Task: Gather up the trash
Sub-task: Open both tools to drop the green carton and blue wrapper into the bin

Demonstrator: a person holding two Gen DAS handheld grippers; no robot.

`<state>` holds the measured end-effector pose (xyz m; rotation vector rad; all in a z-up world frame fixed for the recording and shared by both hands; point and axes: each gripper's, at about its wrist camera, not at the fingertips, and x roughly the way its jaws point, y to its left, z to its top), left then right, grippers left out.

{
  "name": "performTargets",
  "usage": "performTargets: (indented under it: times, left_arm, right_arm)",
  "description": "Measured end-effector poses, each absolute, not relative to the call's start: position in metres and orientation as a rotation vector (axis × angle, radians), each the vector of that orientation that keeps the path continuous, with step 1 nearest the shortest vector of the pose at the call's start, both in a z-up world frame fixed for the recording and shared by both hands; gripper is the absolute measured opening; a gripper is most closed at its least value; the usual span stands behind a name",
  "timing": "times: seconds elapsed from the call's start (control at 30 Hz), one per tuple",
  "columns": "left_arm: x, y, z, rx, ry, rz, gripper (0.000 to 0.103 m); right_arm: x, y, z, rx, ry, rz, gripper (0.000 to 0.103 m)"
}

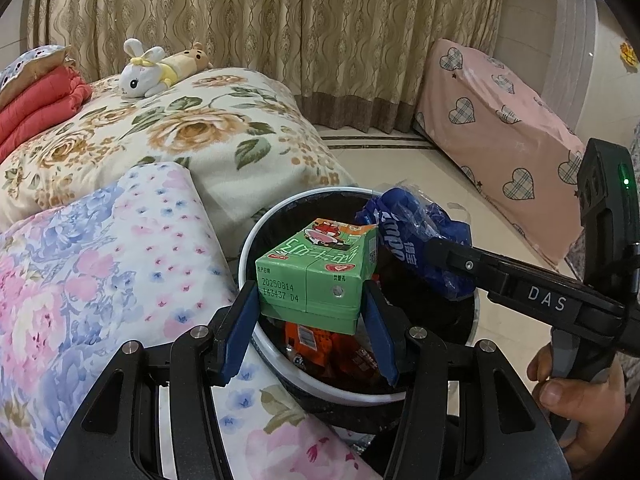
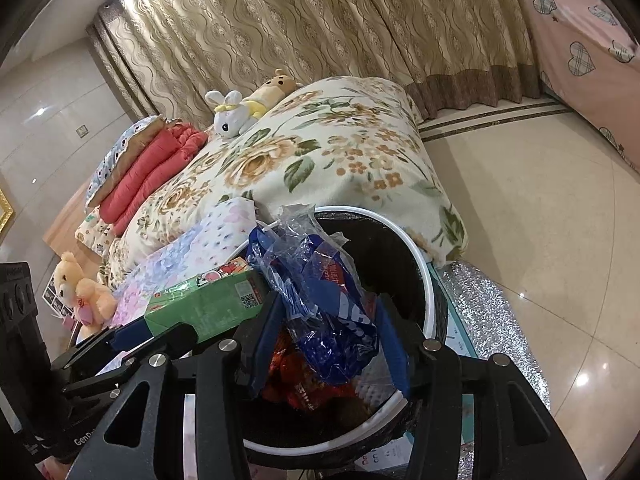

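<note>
My left gripper (image 1: 310,304) is shut on a green milk carton (image 1: 320,276) and holds it over the white-rimmed black trash bin (image 1: 250,240). My right gripper (image 2: 328,344) is shut on a crumpled blue plastic wrapper (image 2: 320,308) over the same bin (image 2: 428,280). The wrapper (image 1: 416,240) and the right gripper's arm show at the right of the left wrist view. The carton (image 2: 208,300) shows at the left of the right wrist view. Orange-red snack wrappers (image 1: 320,344) lie inside the bin.
A bed with a floral blanket (image 1: 208,128) and a pastel flowered quilt (image 1: 92,272) stands left of the bin. Plush toys (image 1: 148,68) lie on it. A pink heart-print covered piece (image 1: 500,140) stands at the right. A silver foil mat (image 2: 492,320) lies on the tiled floor.
</note>
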<state>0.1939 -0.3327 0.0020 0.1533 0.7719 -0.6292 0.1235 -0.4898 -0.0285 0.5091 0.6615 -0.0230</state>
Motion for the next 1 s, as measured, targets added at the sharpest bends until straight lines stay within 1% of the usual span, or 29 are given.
performTargets:
  times: [0.4, 0.43, 0.5, 0.53, 0.57, 0.67, 0.8, 1.0]
  left_arm:
    - [0.198, -0.338, 0.000, 0.164, 0.789, -0.638, 0.052]
    - [0.198, -0.338, 0.000, 0.162, 0.794, -0.638, 0.052]
    - [0.196, -0.337, 0.001, 0.159, 0.790, -0.637, 0.052]
    - [0.195, -0.336, 0.002, 0.159, 0.791, -0.639, 0.054]
    - [0.194, -0.335, 0.003, 0.158, 0.790, -0.641, 0.055]
    - [0.191, -0.331, 0.005, 0.150, 0.777, -0.635, 0.060]
    - [0.180, -0.317, 0.010, 0.129, 0.760, -0.626, 0.063]
    - [0.159, -0.286, 0.009, 0.084, 0.754, -0.592, 0.069]
  right_arm:
    - [0.126, -0.489, -0.028, 0.508, 0.665, -0.021, 0.050]
    - [0.126, -0.489, -0.028, 0.509, 0.667, -0.019, 0.051]
    - [0.127, -0.490, -0.029, 0.522, 0.675, -0.011, 0.057]
    - [0.127, -0.490, -0.030, 0.529, 0.674, -0.009, 0.067]
    - [0.127, -0.490, -0.030, 0.531, 0.670, -0.009, 0.074]
    - [0.123, -0.490, -0.028, 0.537, 0.661, -0.016, 0.075]
    - [0.112, -0.488, -0.023, 0.556, 0.634, -0.016, 0.076]
    - [0.093, -0.476, -0.014, 0.574, 0.602, -0.005, 0.086]
